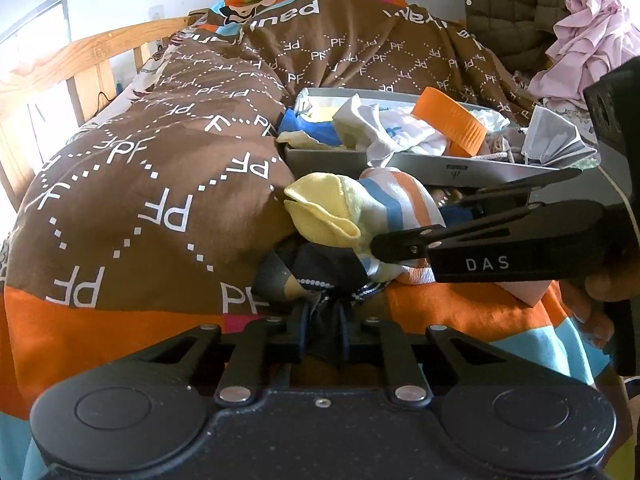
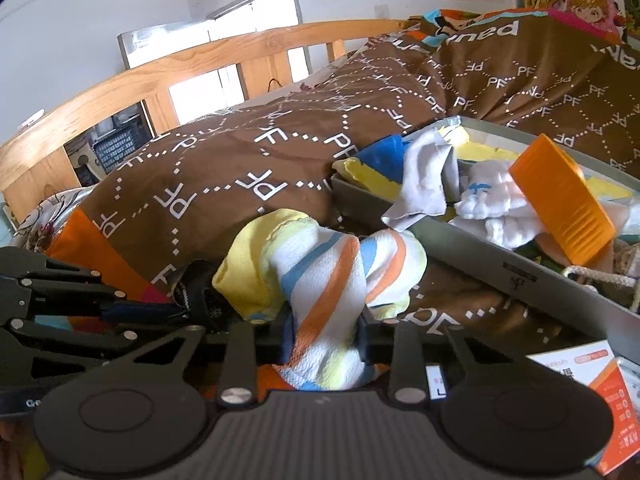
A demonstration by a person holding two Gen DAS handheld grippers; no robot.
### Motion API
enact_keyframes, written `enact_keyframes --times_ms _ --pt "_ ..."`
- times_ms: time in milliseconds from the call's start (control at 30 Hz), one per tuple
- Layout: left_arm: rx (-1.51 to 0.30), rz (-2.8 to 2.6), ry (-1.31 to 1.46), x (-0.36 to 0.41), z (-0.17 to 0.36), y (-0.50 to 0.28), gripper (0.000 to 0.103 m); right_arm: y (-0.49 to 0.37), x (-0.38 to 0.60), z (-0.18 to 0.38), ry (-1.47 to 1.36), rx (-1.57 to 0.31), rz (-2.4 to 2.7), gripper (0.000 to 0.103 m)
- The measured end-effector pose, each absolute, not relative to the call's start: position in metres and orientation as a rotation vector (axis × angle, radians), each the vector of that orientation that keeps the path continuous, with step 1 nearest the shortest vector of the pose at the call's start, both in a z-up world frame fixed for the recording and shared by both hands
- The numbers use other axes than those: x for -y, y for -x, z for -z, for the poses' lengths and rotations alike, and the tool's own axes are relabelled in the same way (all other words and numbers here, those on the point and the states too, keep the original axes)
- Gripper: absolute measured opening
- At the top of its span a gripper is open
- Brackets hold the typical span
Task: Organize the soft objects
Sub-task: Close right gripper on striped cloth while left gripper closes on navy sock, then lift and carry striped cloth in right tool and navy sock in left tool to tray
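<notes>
A white sock with blue and orange stripes and a yellow cuff (image 1: 340,208) (image 2: 332,276) lies bunched on the bed in front of a grey tray (image 1: 340,159). My right gripper (image 2: 326,332) is shut on its striped middle; in the left wrist view the right gripper (image 1: 404,232) comes in from the right. Under the striped sock and touching it sits a dark navy patterned sock (image 1: 316,276) (image 2: 200,292). My left gripper (image 1: 322,320) is shut on that dark sock's near end and shows at the left of the right wrist view (image 2: 176,308).
The grey tray (image 2: 460,244) holds several socks, white cloths and an orange ribbed lid (image 1: 452,124). A face mask (image 1: 556,140) hangs at its right end. A brown PF-print duvet (image 1: 160,160) is heaped on the left. A small orange-and-white box (image 2: 592,392) lies near right.
</notes>
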State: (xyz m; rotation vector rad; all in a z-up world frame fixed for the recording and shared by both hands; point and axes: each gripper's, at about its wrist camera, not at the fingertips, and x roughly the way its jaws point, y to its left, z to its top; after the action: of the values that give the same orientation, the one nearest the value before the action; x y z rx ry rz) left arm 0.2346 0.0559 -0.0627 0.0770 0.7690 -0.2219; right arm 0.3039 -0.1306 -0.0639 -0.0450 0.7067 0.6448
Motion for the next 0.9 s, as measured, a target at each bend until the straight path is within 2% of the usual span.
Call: enact_keyframes --times_ms 333,900 --pt "-0.722 0.248 -0.081 -0.055 0.056 -0.229 0.006 -0.287 0.135 0.052 0.081 -0.626 -0.571 0.024" --pt "-0.551 0.304 -0.14 -0.046 0.045 -0.212 0.004 -0.26 0.181 0.007 0.042 -0.461 -0.485 0.023"
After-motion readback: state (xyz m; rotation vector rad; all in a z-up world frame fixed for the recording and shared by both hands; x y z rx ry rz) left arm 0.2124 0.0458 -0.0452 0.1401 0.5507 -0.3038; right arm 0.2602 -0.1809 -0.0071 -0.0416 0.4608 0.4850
